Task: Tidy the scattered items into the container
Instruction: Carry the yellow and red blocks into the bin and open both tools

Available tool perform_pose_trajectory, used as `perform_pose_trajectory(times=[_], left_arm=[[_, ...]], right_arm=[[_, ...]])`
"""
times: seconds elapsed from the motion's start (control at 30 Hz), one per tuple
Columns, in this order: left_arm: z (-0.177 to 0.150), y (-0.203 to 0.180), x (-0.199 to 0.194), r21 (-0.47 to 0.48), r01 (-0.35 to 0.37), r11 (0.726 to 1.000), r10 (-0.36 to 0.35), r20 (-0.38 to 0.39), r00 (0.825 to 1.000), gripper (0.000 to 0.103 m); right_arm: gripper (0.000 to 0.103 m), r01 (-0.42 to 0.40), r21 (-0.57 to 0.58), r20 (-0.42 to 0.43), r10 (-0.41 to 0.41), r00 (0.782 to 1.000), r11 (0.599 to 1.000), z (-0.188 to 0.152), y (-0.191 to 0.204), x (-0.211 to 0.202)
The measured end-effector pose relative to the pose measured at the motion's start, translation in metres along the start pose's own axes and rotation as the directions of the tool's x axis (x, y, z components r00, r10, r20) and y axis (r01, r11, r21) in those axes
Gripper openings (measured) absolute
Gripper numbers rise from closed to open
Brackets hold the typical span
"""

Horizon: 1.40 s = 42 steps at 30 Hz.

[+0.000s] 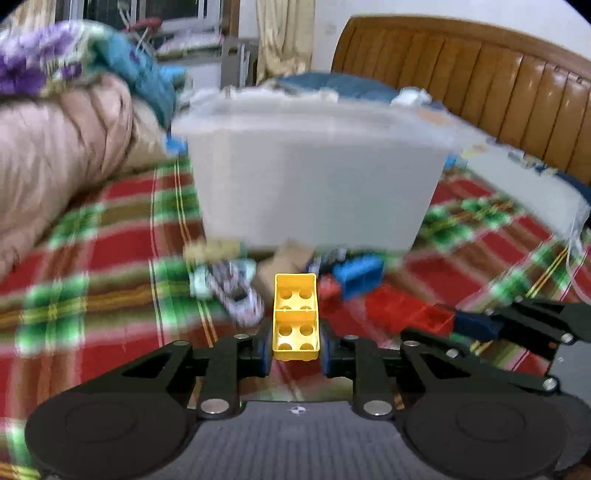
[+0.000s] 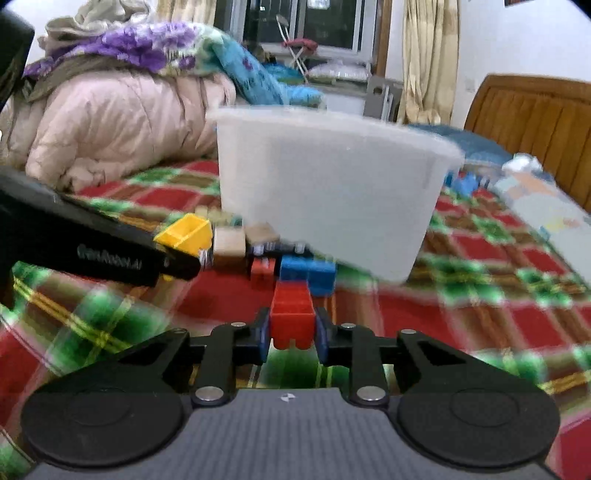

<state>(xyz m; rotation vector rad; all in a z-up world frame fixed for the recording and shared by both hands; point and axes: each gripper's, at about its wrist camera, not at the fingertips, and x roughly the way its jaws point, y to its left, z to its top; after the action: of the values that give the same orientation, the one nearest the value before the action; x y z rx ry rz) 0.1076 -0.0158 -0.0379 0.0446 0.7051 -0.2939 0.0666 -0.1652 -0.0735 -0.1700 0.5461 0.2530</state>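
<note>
While the translucent plastic container [image 1: 314,184] stands on the plaid bedspread [image 1: 110,258], the left gripper [image 1: 295,354] clamps a hollow yellow brick [image 1: 295,317], long axis pointing toward it. Right gripper [image 2: 292,339] pinches a red brick [image 2: 291,317] likewise, above loose blocks [image 2: 306,273].

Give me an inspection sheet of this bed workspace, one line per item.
Surface: plaid bedspread, red and green.
Job's things: translucent plastic tub standing on the bed; blue brick, wooden blocks and other toys lying in front of it.
Clutter: pink quilt and floral blanket piled on the left.
Grippers: left gripper shut on a yellow brick; right gripper shut on a red brick.
Cables: nothing seen.
Surroundings: wooden headboard, curtains, window.
</note>
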Motion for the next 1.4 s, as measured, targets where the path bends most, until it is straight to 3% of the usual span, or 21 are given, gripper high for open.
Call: perform_pose_trajectory(times=[0.3, 0.5, 0.77, 0.93, 1.2, 1.27, 1.3, 1.37, 1.4], left_arm=[[0.058, -0.002, -0.035, -0.003, 0.035, 0.999, -0.034, 0.136, 0.990, 0.027], [0.096, 0.003, -0.034, -0.028, 0.056, 0.998, -0.050, 0.181, 0.982, 0.027], [0.145, 0.016, -0.020, -0.022, 0.017, 1.000, -0.011, 0.234, 0.972, 0.027], [0.163, 0.019, 0.013, -0.029, -0.009, 1.000, 0.015, 0.212, 0.977, 0.027], [0.164, 0.028, 0.076, -0.045, -0.022, 0.999, 0.026, 0.107, 0.994, 0.027], [0.162, 0.031, 0.084, -0.062, -0.011, 0.998, 0.016, 0.076, 0.997, 0.028], [0.160, 0.033, 0.085, -0.075, -0.014, 0.997, 0.020, 0.074, 0.997, 0.030], [0.157, 0.035, 0.087, -0.077, -0.019, 0.997, 0.024, 0.064, 0.998, 0.043], [0.155, 0.033, 0.086, -0.064, -0.032, 0.997, 0.036, 0.063, 0.997, 0.043]], right_arm=[[0.027, 0.038, -0.014, 0.148, -0.035, 0.988, 0.999, 0.050, -0.011, -0.025], [0.027, 0.071, -0.039, 0.233, -0.061, 0.971, 0.997, 0.088, -0.018, -0.025], [0.027, 0.116, -0.053, 0.318, -0.093, 0.944, 0.992, 0.137, -0.034, -0.004], [0.027, 0.117, -0.059, 0.307, -0.094, 0.947, 0.991, 0.149, -0.041, 0.028], [0.028, 0.073, 0.025, 0.196, -0.076, 0.978, 0.997, 0.146, -0.063, 0.075], [0.035, 0.047, 0.068, 0.160, -0.058, 0.985, 0.997, 0.144, -0.072, 0.082], [0.041, 0.030, 0.089, 0.147, -0.043, 0.988, 0.996, 0.142, -0.076, 0.083], [0.042, 0.017, 0.115, 0.138, -0.032, 0.990, 0.993, 0.138, -0.080, 0.083], [0.043, 0.025, 0.115, 0.135, -0.041, 0.990, 0.993, 0.137, -0.081, 0.082]])
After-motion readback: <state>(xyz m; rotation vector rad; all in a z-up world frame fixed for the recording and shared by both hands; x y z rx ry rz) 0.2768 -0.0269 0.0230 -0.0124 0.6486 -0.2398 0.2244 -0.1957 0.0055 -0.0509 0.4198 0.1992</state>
